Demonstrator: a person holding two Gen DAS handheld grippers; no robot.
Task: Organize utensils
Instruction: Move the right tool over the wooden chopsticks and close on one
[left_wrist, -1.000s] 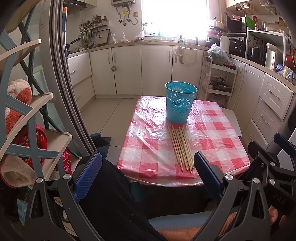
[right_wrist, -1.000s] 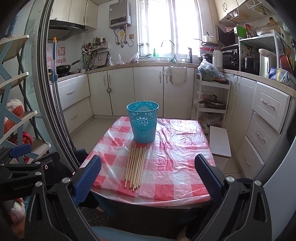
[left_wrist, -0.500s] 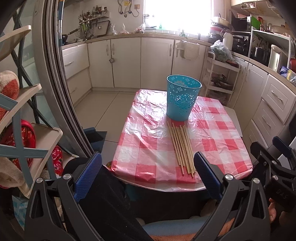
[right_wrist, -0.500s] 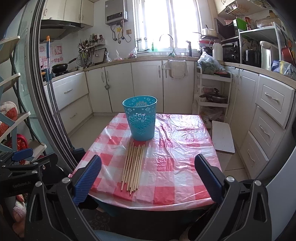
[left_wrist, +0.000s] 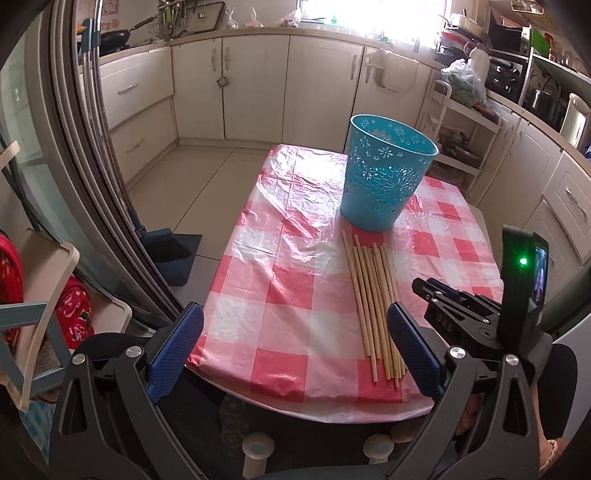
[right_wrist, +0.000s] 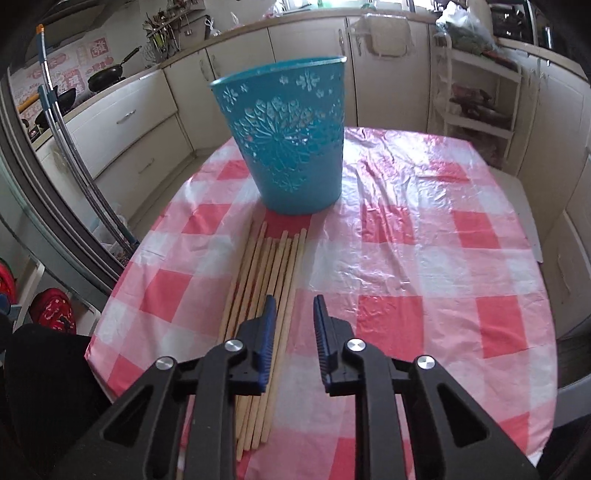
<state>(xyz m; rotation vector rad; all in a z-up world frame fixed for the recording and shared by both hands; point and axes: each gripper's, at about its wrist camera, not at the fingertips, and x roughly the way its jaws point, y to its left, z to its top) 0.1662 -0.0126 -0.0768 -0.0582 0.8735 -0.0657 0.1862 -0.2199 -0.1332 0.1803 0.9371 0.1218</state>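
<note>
Several long wooden chopsticks (left_wrist: 373, 299) lie side by side on the red-and-white checked tablecloth (left_wrist: 288, 295), pointing at a blue perforated plastic bin (left_wrist: 386, 173) that stands upright behind them. My left gripper (left_wrist: 295, 336) is wide open and empty, above the table's near edge. My right gripper (right_wrist: 294, 314) hovers low over the near half of the chopsticks (right_wrist: 266, 280), its jaws narrowed to a small gap over the rightmost stick, holding nothing. The bin (right_wrist: 288, 140) is just beyond. The right gripper also shows in the left wrist view (left_wrist: 439, 295).
Kitchen cabinets (left_wrist: 258, 85) and a counter ring the room. A white shelf cart (left_wrist: 458, 136) stands at the back right. A curved metal door frame (left_wrist: 92, 177) and a shoe rack (left_wrist: 44, 295) are on the left. A dustpan (left_wrist: 166, 251) sits on the floor.
Both grippers moved forward and down toward the table. My right gripper went from wide open to a narrow gap and now sits right over the chopsticks.
</note>
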